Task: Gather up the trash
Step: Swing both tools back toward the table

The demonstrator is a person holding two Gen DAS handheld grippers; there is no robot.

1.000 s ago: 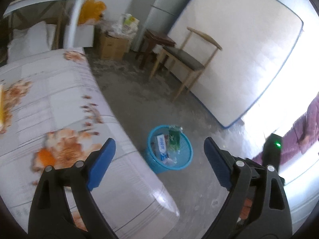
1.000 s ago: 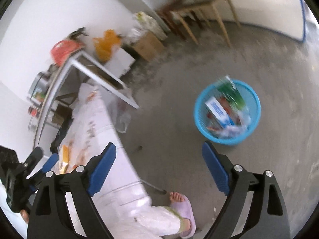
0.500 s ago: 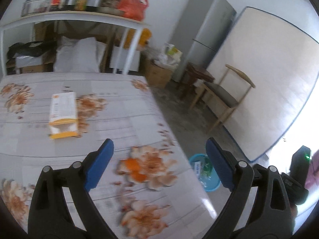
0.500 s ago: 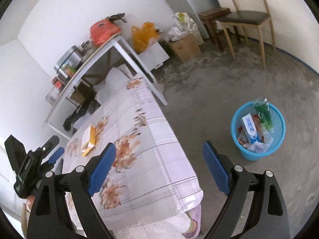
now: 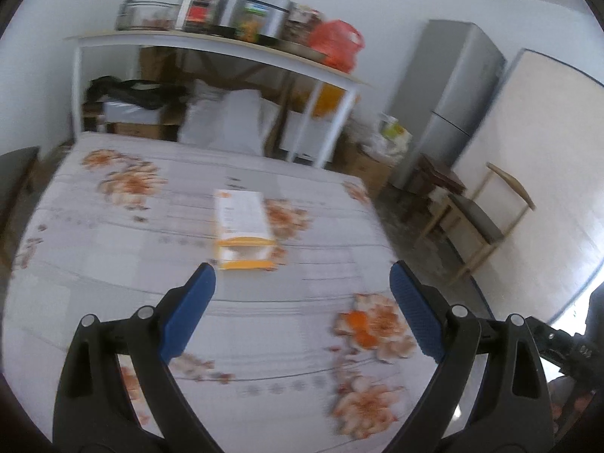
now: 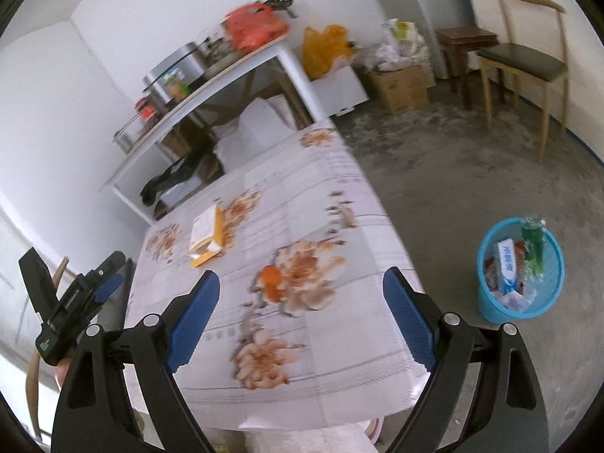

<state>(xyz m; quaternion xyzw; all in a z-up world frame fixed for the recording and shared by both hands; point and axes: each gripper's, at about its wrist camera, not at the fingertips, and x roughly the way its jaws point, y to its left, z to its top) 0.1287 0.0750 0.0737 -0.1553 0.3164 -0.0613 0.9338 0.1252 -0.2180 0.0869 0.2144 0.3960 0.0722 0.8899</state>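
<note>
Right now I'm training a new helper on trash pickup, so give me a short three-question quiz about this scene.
1. What trash lies on the floral table?
2. True or false: the left tongs hold something.
3. Where does the blue basket stand: A on the table, B on the floor, C on the chair?

Key: 1 an orange and white carton; 2 false, both tongs open and empty; 3 B.
</note>
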